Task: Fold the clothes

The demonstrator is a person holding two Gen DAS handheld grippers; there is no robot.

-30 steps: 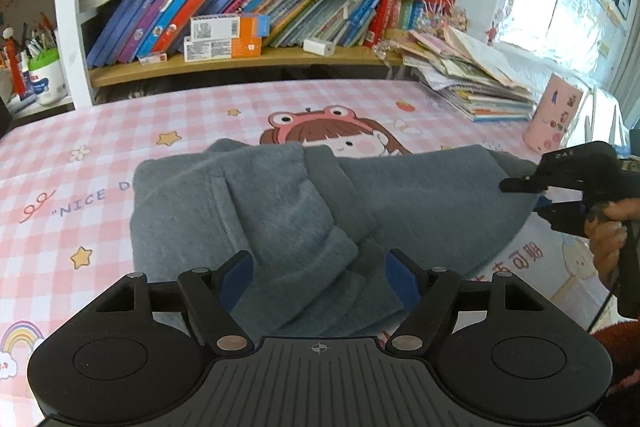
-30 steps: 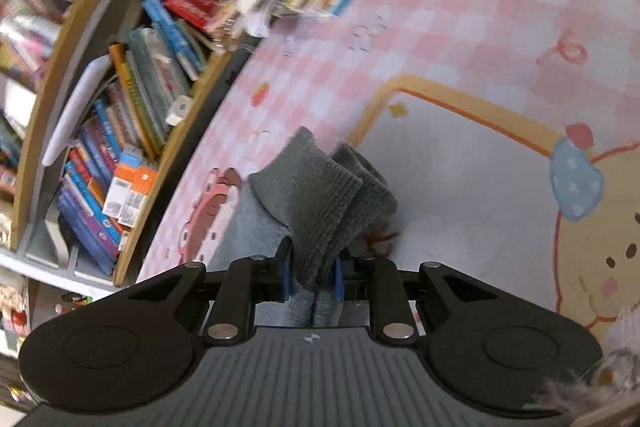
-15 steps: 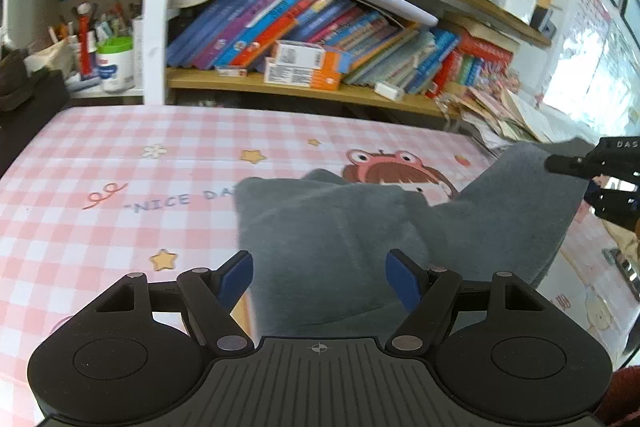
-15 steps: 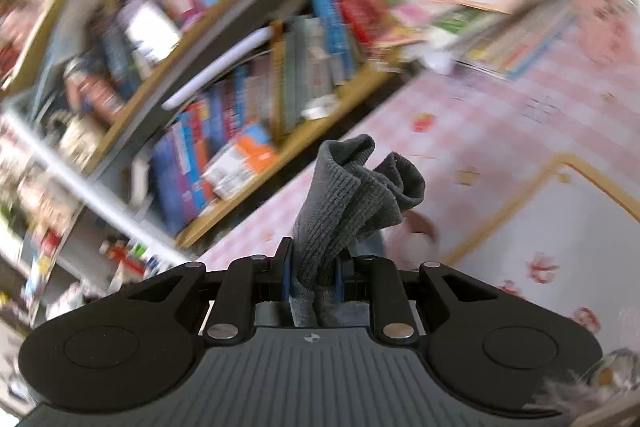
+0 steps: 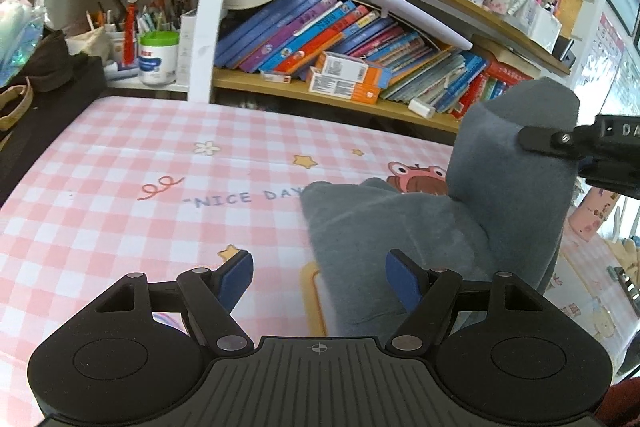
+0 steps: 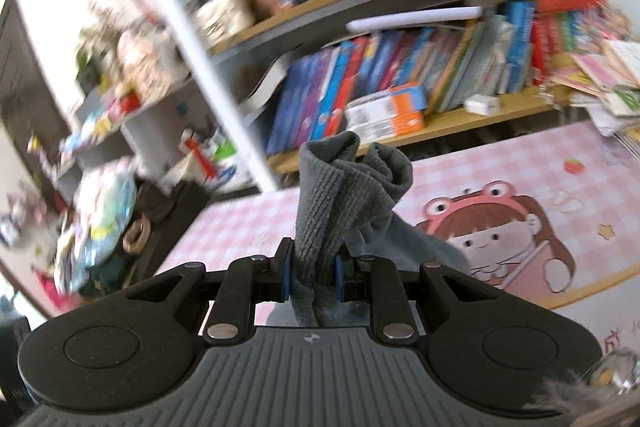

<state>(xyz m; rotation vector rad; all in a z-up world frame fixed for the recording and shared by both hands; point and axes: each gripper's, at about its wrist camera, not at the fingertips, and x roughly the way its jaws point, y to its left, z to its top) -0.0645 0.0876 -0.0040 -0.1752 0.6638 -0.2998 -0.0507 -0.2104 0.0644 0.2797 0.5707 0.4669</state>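
Between the clenched fingers of the right hand-held gripper (image 6: 310,277) a ribbed edge of the grey garment (image 5: 472,227) is pinched and lifted above the pink checked bench (image 5: 160,187); its remainder lies there. Left hand-held gripper (image 5: 320,277) hovers released. Behind, a pen-filled cup (image 5: 158,57) stands on the bookshelf (image 5: 340,95).

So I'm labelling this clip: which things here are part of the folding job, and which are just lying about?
In the job:
grey garment
right claw, clamped on its ribbed edge
left claw, open
pink checked table cover

Lying about:
shelf books
orange boxes
green-lidded tub
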